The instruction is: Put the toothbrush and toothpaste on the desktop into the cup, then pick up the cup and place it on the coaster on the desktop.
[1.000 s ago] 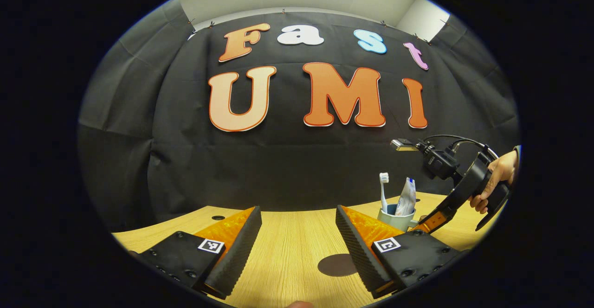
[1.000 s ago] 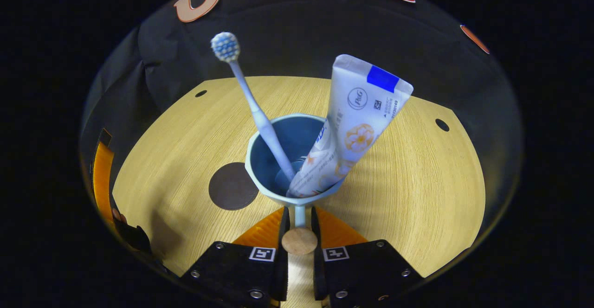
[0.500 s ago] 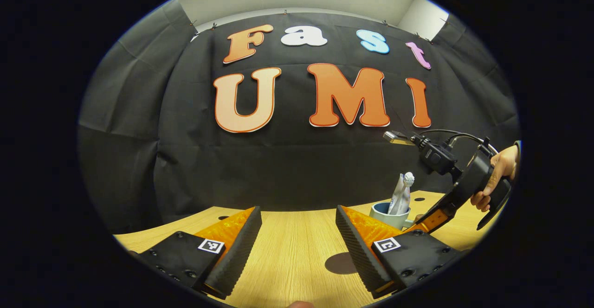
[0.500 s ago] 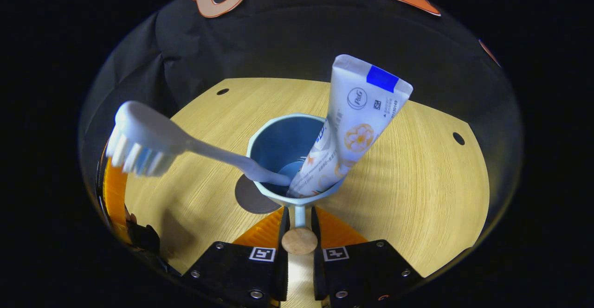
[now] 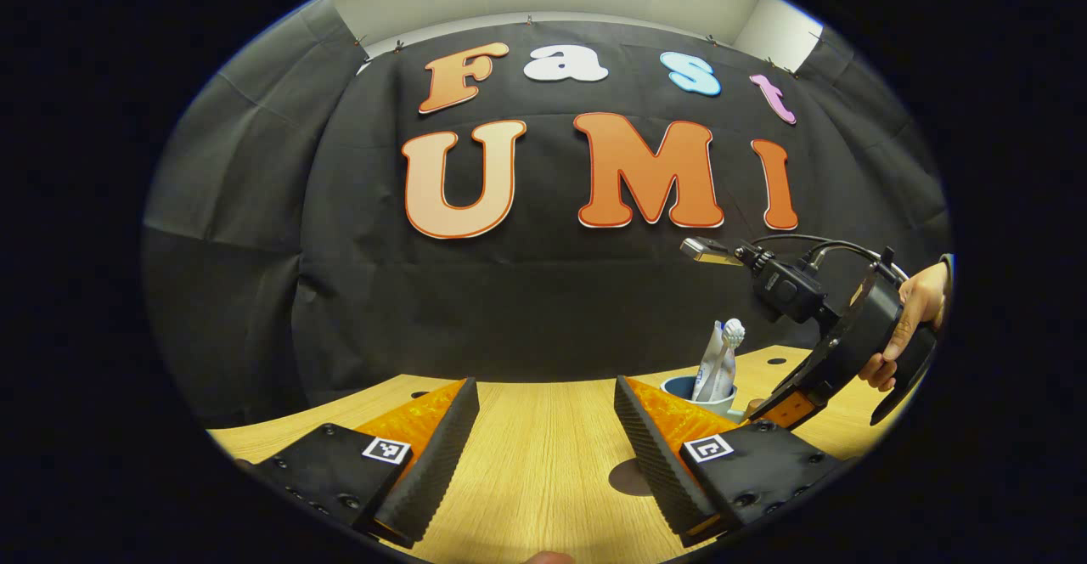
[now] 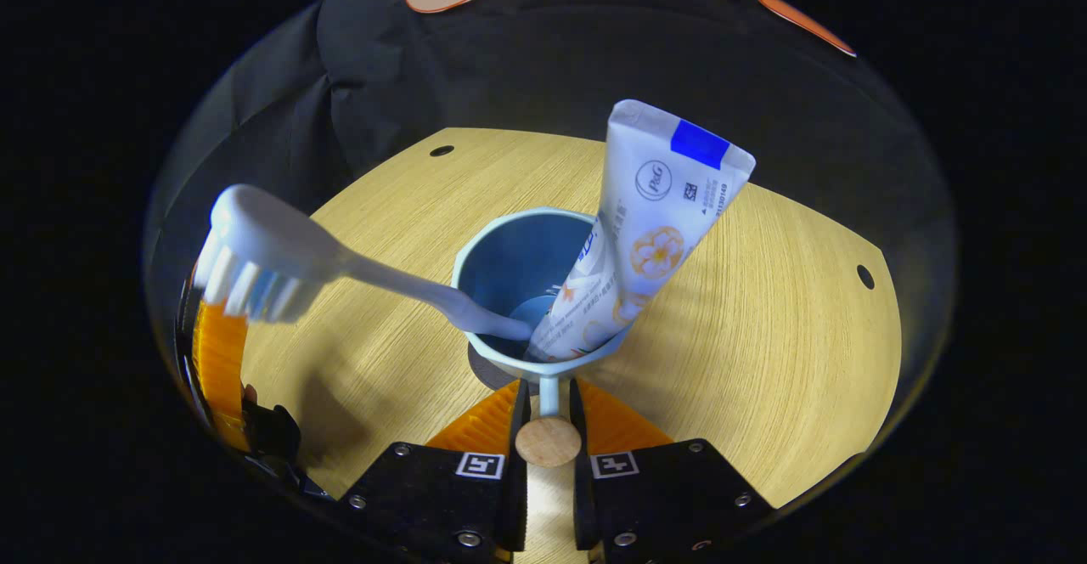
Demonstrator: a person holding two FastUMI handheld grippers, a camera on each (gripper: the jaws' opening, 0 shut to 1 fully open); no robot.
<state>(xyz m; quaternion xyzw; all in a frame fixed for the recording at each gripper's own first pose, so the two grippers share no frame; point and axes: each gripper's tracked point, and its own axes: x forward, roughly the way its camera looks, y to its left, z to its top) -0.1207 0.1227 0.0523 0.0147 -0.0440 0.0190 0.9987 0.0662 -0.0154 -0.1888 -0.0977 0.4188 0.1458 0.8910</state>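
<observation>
We record: right gripper [image 6: 543, 398] clamped on cup [image 6: 509, 262] handle, toothbrush [image 6: 340, 262] and toothpaste [image 6: 654, 224] inside; left gripper [image 5: 543, 441] jaws apart.

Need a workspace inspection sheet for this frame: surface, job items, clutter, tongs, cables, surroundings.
Surface: wooden desktop with round holes.
Job's things: toothbrush and toothpaste stand in the cup; brush leans out over the rim. Coaster is a dark disc, mostly hidden under the cup in the right gripper view; whether the cup rests on it cannot be told.
Clutter: nothing seen.
Tongs: right tongs shut on the cup's handle; left tongs open, empty.
Cables: black cable loops off the right gripper's rear.
Surroundings: black cloth wall; a hand holds the right gripper.
</observation>
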